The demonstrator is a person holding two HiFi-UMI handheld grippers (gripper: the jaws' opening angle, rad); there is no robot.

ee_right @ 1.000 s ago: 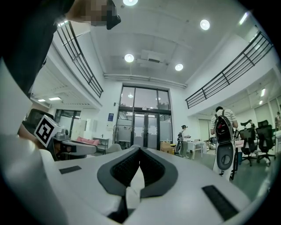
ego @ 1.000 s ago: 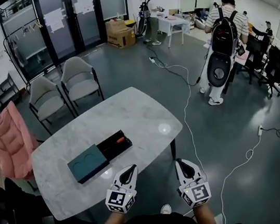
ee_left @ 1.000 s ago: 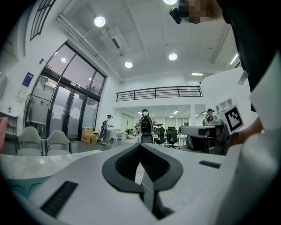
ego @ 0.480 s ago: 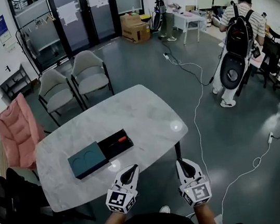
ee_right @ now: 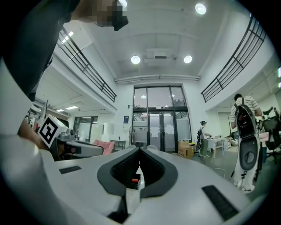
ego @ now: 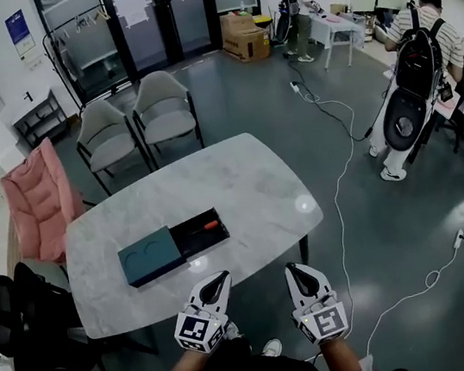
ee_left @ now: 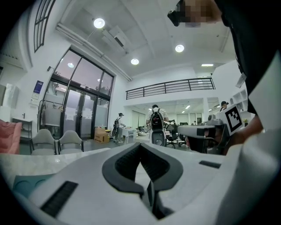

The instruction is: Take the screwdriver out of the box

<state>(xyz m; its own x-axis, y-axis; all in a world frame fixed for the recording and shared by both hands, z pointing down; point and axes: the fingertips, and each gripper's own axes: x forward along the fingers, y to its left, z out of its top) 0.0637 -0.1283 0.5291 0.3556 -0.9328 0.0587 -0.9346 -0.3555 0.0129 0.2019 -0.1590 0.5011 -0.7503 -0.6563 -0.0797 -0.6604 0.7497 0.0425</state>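
Observation:
On the white marble table lies a box with its teal lid slid left off a black tray. A red-handled screwdriver lies in the tray. My left gripper hovers at the table's near edge, just short of the box, shut and empty. My right gripper hangs off the table's near right corner, shut and empty too. In the right gripper view the red handle peeks through the gap behind the shut tips. The left gripper view has the teal lid low at the left, past its shut tips.
Two grey chairs stand behind the table, a pink chair at its left end, a black chair near left. White cables trail over the floor at right. People with equipment stand far right.
The table and box have drifted right and nearer in the head view. Both grippers have closed in on the table's near edge, still shut, the right one swinging a little left.

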